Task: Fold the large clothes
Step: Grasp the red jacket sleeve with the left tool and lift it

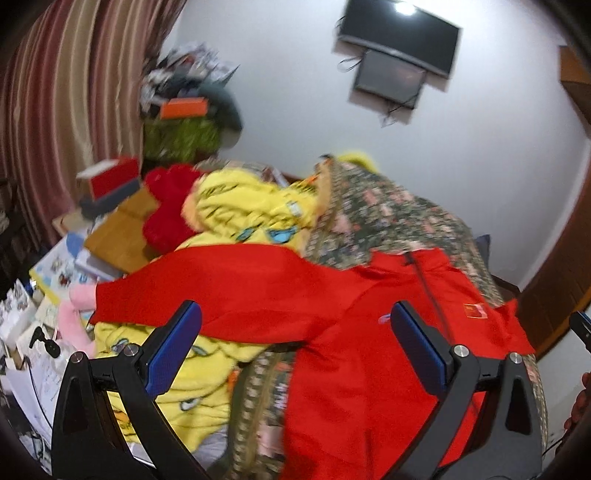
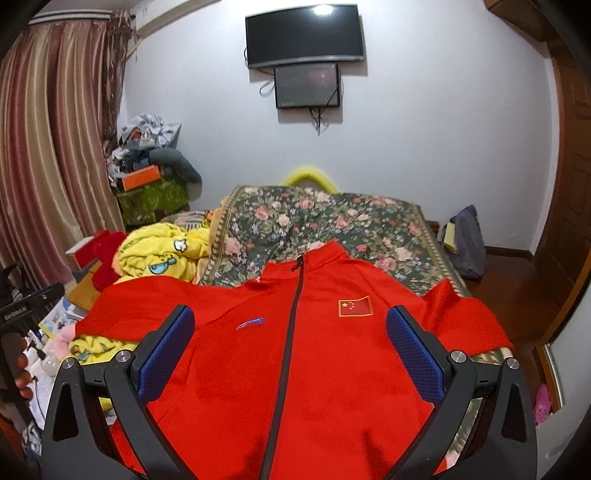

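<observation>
Black gripper arms with blue pads filled the foreground of both wrist views, above a red jacket [image 2: 325,369] spread front-up across a bed [image 2: 436,236] covered by a floral bedspread [image 2: 314,218]. White walls closed the room behind, with striped curtains [image 2: 48,155] hanging at the far left and a wooden door [image 2: 572,192] at the right edge. A dark television [image 2: 304,35] was mounted high on the wall with a smaller screen [image 2: 306,88] directly beneath it. Heaped clutter topped by an orange box [image 2: 142,177] stood in the corner beside the curtains. Yellow cartoon-print fleece [image 2: 159,251] lay bunched to the left of the jacket, whose left-hand sleeve [image 1: 207,291] stretched out over it. The jacket's dark zipper [image 2: 291,332] ran straight down its middle, closed up to the collar, with a flag patch [image 2: 354,306] on one side of the chest and a small logo [image 2: 249,323] on the other. The left gripper [image 1: 295,332] hovered over the sleeve and the jacket's side with its jaws spread wide and nothing between them; its view was blurred. The right gripper [image 2: 290,332] hung centred over the chest, its jaws likewise wide and empty, one either side of the zipper, with no visible contact with the cloth.
</observation>
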The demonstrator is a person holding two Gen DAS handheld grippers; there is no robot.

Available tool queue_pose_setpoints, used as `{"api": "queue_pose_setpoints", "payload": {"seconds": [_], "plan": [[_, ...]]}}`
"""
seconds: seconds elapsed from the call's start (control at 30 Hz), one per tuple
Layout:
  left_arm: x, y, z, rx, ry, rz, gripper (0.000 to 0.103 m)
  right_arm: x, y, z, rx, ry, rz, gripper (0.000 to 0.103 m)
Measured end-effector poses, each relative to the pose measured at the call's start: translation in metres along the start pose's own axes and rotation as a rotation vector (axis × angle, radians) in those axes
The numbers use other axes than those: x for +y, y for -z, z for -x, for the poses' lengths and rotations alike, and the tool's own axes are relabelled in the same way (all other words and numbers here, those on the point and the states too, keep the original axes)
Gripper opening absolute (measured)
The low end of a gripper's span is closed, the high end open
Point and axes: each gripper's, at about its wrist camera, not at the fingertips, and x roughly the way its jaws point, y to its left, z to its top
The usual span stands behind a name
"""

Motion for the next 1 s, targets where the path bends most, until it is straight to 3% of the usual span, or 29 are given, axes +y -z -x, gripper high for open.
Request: {"api": "queue_pose_setpoints", "payload": {"seconds": [0.27,0.47,0.6,0.8,1.0], "plan": [[0.084,0.004,-0.082,0.183,-0.075,0.132,0.103,-0.002,0.005,-0.069,0.146,-0.015,0.033,0.103],[0.143,0.022,-0.129,0.310,-0.025,0.312,0.102,-0.005,0.015,-0.109,0.240,-0.035,0.014,0.103],[0.173,0.034,-0.151,0.361,0.010,0.430,0.095,-0.003,0.017,-0.132,0.276,-0.008,0.034,0.103],[0.200,0.043,-0.171,0.371,0.021,0.550,0.086,-0.003,0.021,-0.151,0.313,0.014,0.085,0.103],[0.218,0.031,-0.175,0.300,-0.105,0.544,0.074,-0.005,0.025,-0.161,0.352,0.017,0.094,0.103]]}}
